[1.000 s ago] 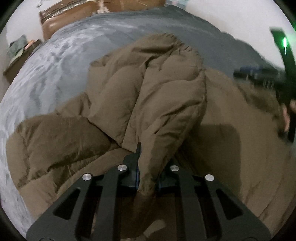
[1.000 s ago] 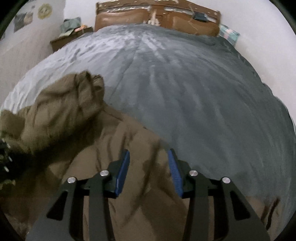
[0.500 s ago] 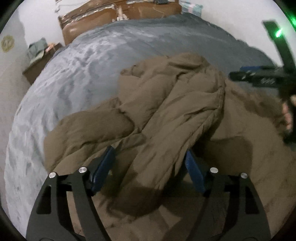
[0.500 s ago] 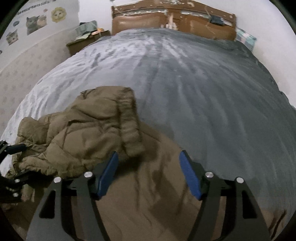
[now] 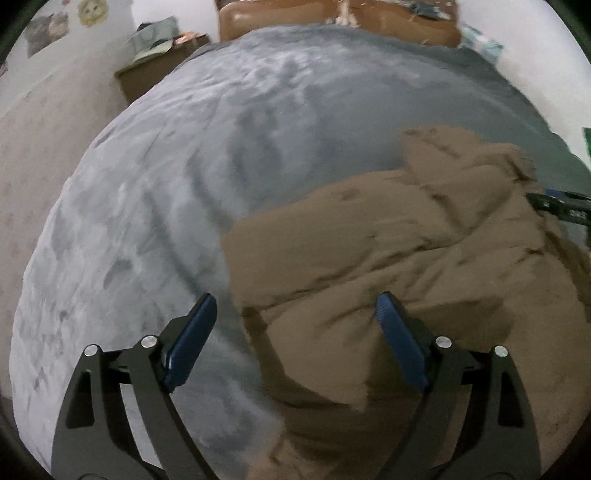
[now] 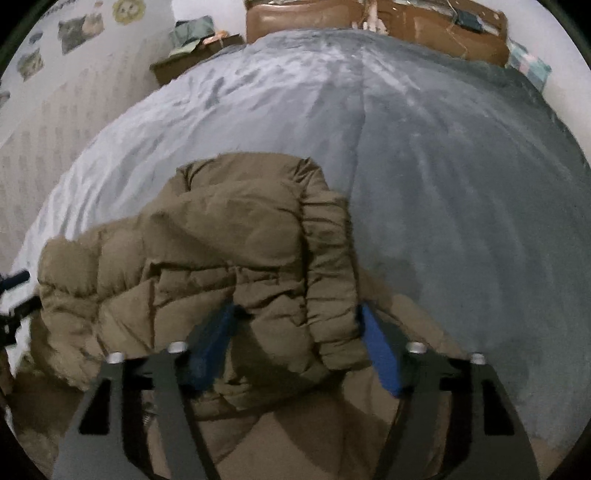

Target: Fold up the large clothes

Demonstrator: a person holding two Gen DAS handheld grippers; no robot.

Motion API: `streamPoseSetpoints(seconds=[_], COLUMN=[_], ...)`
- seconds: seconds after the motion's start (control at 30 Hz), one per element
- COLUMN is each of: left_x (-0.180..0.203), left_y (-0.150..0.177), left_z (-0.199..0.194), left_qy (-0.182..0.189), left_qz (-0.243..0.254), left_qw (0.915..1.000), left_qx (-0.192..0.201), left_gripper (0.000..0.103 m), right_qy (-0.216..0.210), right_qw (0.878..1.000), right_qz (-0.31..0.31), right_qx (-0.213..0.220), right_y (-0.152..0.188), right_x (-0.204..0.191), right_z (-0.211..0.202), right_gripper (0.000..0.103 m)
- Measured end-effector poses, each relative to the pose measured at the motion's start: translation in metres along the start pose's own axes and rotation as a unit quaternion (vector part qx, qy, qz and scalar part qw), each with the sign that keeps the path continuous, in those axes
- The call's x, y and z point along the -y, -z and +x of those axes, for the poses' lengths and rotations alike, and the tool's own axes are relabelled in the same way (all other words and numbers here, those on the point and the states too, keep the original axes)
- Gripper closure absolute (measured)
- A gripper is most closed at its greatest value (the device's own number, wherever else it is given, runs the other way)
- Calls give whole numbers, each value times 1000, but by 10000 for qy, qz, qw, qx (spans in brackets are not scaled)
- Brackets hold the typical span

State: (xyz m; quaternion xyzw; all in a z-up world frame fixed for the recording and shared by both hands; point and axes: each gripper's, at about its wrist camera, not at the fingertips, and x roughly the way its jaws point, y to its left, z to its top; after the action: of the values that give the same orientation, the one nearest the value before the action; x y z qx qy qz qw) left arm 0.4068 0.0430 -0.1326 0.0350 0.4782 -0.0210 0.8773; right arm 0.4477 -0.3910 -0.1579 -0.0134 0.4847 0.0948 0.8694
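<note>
A brown puffer jacket [image 5: 406, 251] lies bunched on the grey bed [image 5: 184, 184]. My left gripper [image 5: 295, 314] hangs over the jacket's left edge. Its jaws are opening wide, and only a corner of fabric lies below them, untouched. In the right wrist view the jacket [image 6: 221, 229] is folded over on itself. My right gripper [image 6: 295, 332] straddles a puffy folded sleeve [image 6: 328, 258]. Its jaws are closing, with the blue pads [image 6: 376, 350] at the sleeve's sides; the left pad's tip is hidden by fabric. Each gripper shows at the edge of the other's view: right gripper [image 5: 561, 208], left gripper [image 6: 14, 295].
A brown headboard [image 6: 406, 22] runs along the far end of the bed. A nightstand [image 6: 192, 51] with clutter stands at the far left by the wall with animal pictures. Grey blanket [image 6: 461, 184] stretches beyond and right of the jacket.
My left gripper let go of the jacket fold, opened wide and slid left to the jacket's edge. The right gripper moved left over the folded jacket, widened, then narrowed around the sleeve.
</note>
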Motion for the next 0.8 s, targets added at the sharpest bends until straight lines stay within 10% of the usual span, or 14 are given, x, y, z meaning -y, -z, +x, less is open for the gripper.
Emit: streamPoseSetpoints(seconds=[0.07,0.27,0.6,0.8], left_x=[5,25,-1,4], left_y=[2,8,6,-7], left_z=[7,8,-12,-11], left_qy=[-59,-164,-91,-224], left_qz=[-12,7,103,96], left_qw=[10000,9998,9999,9997], left_qx=[-65,-91,-17,-62], left_gripper=[15,14,8,8], right_qy=[84,107,619,956], right_qw=[9999,9994,9978,9948], right_qz=[-81,-225,208,350], right_qx=[16,246,-150,3], right_y=[1,18,95,116], right_x=[-3,-6,34,43], right_z=[-1,-39,-102,-112], right_gripper=[80,99,99,62])
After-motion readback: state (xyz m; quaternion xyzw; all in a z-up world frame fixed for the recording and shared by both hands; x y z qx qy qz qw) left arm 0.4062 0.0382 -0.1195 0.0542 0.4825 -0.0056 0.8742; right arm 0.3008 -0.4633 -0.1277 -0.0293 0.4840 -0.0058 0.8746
